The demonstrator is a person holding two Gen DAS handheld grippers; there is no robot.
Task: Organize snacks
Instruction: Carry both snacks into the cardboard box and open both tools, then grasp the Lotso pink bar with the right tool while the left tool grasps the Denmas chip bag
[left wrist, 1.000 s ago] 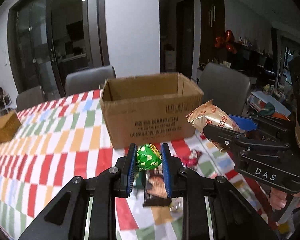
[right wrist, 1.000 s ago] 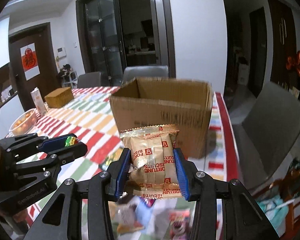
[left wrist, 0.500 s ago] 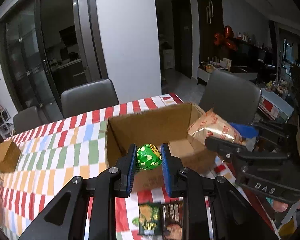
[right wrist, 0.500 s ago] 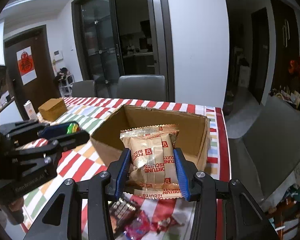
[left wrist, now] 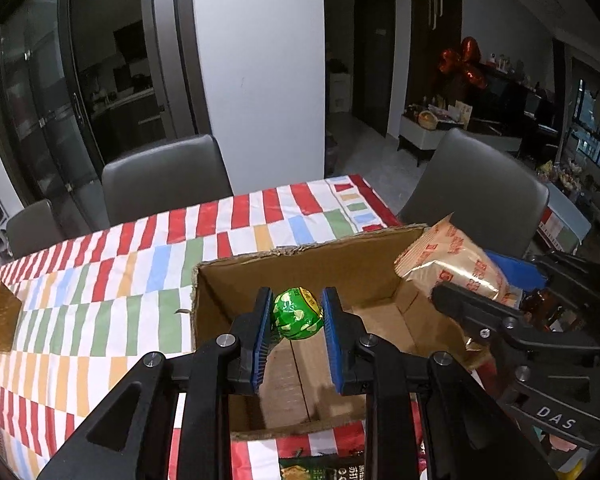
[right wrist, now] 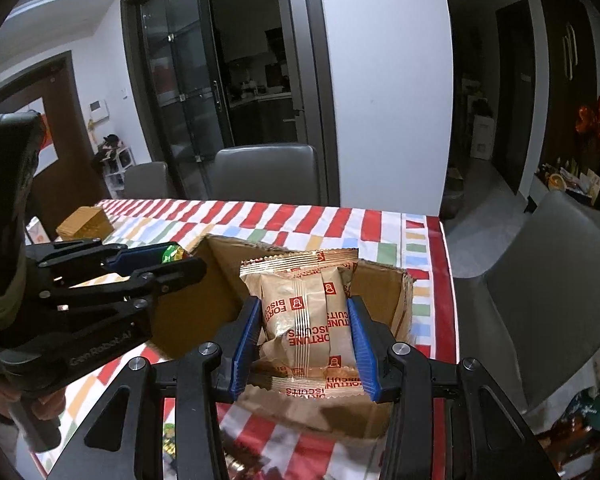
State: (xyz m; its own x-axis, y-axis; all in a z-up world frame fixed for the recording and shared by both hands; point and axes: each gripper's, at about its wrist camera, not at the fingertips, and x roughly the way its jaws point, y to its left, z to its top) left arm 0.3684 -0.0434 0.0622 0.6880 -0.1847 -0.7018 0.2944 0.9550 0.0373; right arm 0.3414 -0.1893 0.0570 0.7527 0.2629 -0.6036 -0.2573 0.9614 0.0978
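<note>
My left gripper [left wrist: 296, 314] is shut on a green foil-wrapped candy ball [left wrist: 297, 313] and holds it above the open cardboard box [left wrist: 236, 276]. My right gripper [right wrist: 302, 320] is shut on a tan fortune biscuits packet [right wrist: 304, 312], also held over the box [right wrist: 404, 304]. The packet [left wrist: 456, 266] and right gripper show at the right of the left wrist view. The left gripper [right wrist: 168, 264] with the candy [right wrist: 172, 254] shows at the left of the right wrist view. The box floor looks bare.
The box stands on a table with a striped red, green and blue cloth [left wrist: 112, 296]. A small wooden box [right wrist: 85, 222] sits at the far left. Snack packets [left wrist: 324, 470] lie in front of the box. Grey chairs [left wrist: 164, 176] surround the table.
Both grippers have risen and moved forward with their snacks, from in front of the box's side wall to above its open top, now looking down into it.
</note>
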